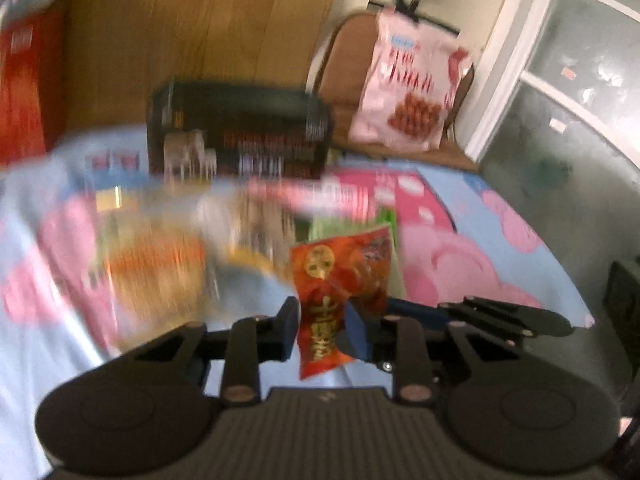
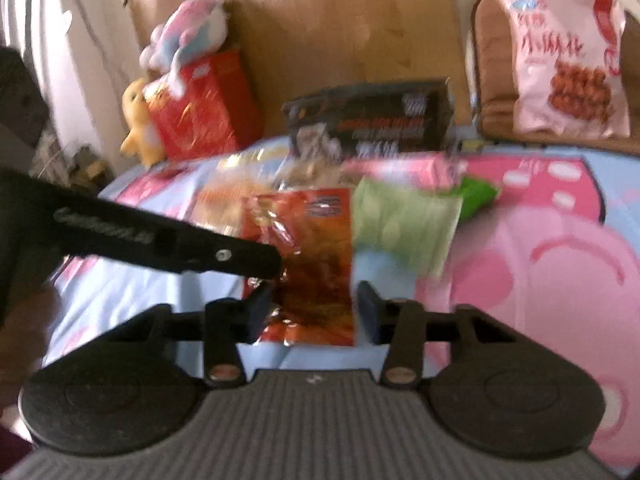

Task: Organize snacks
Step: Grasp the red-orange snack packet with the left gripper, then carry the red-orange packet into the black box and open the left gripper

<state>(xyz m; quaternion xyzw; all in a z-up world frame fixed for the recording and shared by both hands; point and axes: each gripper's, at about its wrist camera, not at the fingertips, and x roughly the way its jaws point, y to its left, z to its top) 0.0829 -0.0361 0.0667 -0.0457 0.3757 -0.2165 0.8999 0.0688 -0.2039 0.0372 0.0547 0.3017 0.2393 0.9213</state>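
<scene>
Snack packet (image 1: 340, 300), red foil, hangs pinched between the left gripper (image 1: 322, 330) fingers, lifted clear of the cartoon-print sheet (image 1: 500, 240), probably for sorting. Right gripper (image 2: 312, 312) brackets the same packet's lower edge; blur hides whether its half-closed pads touch. Beyond lie green packets (image 2: 404, 224), a dark box (image 2: 372, 116), and a pink bag (image 2: 568, 60).

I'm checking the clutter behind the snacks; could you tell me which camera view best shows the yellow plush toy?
The right wrist view shows it best: the yellow plush toy stands beside the red box at the far left. The left wrist view shows only part of the red box; the toy falls outside it.
</scene>
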